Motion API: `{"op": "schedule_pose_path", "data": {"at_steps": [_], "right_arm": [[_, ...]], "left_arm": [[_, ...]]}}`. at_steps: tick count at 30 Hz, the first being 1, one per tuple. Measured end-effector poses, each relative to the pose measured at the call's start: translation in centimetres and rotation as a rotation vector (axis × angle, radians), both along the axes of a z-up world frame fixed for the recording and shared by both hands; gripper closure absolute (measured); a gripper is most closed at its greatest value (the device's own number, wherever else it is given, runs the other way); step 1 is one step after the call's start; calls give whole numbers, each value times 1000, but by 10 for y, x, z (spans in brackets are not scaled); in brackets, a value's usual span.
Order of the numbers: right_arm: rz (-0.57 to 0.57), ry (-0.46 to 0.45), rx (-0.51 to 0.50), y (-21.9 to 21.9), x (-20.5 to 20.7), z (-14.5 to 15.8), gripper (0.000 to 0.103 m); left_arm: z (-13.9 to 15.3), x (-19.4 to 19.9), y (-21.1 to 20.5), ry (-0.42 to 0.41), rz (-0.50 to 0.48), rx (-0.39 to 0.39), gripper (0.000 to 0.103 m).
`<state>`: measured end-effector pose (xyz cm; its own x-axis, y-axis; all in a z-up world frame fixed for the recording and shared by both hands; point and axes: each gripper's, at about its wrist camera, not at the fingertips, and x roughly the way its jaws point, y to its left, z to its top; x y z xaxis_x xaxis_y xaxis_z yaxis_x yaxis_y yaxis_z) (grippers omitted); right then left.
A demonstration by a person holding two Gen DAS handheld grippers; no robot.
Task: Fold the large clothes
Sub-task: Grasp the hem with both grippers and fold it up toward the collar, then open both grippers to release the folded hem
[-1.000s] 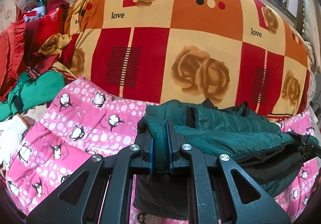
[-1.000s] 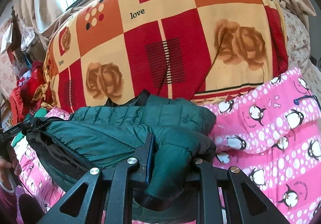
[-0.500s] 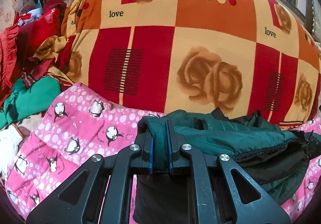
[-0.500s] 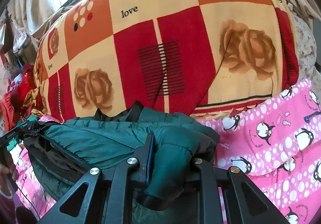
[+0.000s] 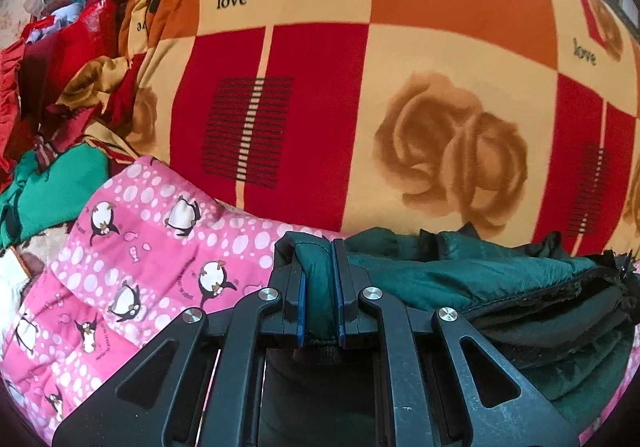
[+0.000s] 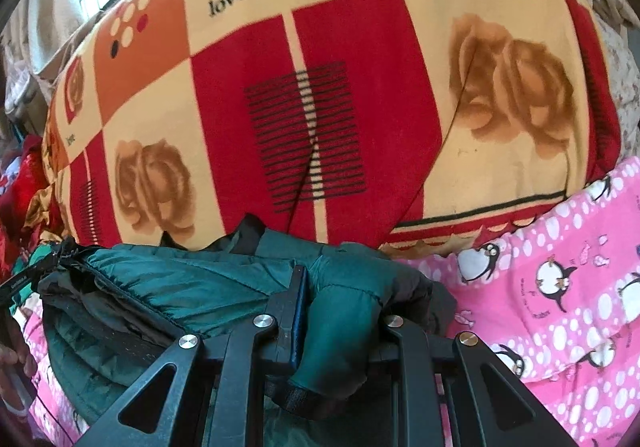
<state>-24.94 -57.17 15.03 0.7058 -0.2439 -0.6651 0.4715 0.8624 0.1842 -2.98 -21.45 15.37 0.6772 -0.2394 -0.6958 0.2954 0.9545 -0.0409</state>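
The left gripper (image 5: 319, 287) pinches a fold of the dark green quilted puffer jacket (image 5: 460, 279) between its blue-edged pads, its jaws pressed close on the fabric. From that pinch the jacket stretches off to the gripper's right in stacked layers, green shell on top and black lining at the edge, and hangs down below the fingers. Ahead of and to the left of this gripper lies a pink blanket printed with penguins and white dots (image 5: 132, 267). Beyond it rises a big fleece blanket in red, orange and cream squares with brown roses and the word "love" (image 5: 360, 87). Far left sits a heap of red and green clothes (image 5: 48, 95).

The right gripper (image 6: 338, 307) clamps a thicker bunch of the same jacket (image 6: 192, 287), which bulges over the right finger and extends to its left. The penguin blanket (image 6: 560, 287) spreads to its right.
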Motion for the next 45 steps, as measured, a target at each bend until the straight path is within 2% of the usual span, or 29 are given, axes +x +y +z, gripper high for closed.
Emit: {"op": "schedule_pose_path", "data": {"at_steps": [7,15,19,23,27,29,30,31,33,34,35,37,41,45], "right_arm": [[-22,34,36,-11,17,-33,85],[-36,45,56,-16,26,-50,85],[-39,25,84,-19,26,-54,81],[-38,7,83,-18,24,-53,79],[-40,5,89,-17,21,-47,75],[-38,-7,105,-17,18,-40,70],[-35,-16,108,-16,17,-37,69],[-29,-32,110,-16,14,-31,67],[-19,-51,111,-14,10,-23,60],[-9,-67,114,-12,7,-17,50],[0,-85,118,-11,4,-11,35],[-1,-120,107,-6,-2,-1,25],[34,-182,94,11,-9,22,25],[133,-93,44,35,13,19,25]], "left_arm": [[-21,9,-11,3,8,43,93],[-33,14,-18,9,18,63,92],[-33,15,-19,10,14,56,92],[-32,16,-12,25,0,5,88],[-20,14,5,59,-28,-89,77],[-9,10,14,56,-27,-132,50],[-2,6,21,32,-17,-151,28],[6,0,28,2,-12,-178,25],[19,-9,36,-27,-17,-205,25],[22,-11,38,-30,-22,-203,25],[25,-14,39,-32,-26,-199,25],[26,-19,38,-32,-26,-184,25],[15,-23,26,-9,-38,-124,25],[-5,-15,6,25,-42,-56,25]]}}
